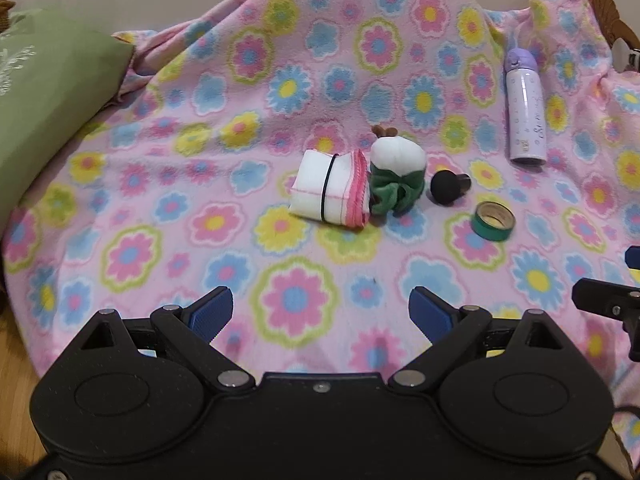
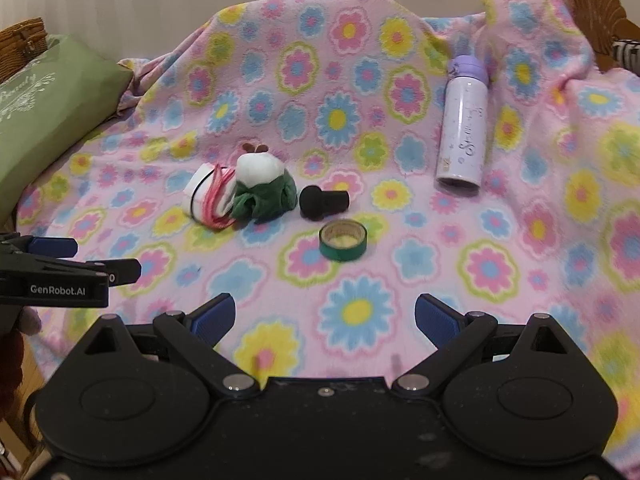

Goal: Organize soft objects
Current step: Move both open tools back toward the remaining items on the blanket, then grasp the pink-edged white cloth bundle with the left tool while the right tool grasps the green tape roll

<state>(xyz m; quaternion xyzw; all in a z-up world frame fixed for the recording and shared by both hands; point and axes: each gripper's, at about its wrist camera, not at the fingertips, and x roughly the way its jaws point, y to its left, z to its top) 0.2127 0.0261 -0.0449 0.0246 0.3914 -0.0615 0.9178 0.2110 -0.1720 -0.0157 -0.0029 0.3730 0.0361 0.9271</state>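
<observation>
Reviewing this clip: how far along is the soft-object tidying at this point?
Barely begun. Nothing looks sorted: the banded cloth bundle and white-and-green plush lie touching mid-blanket, beside a black knob, green tape roll and purple bottle. Nothing is in hand: left claw and right claw are open, empty, short of the items. All the sorting remains.

Soft, even indoor light, no glare. The flowered blanket [image 1: 280, 92] looks slightly smeared and blurry, bending at the fisheye edges; only faint shadows underneath objects.
</observation>
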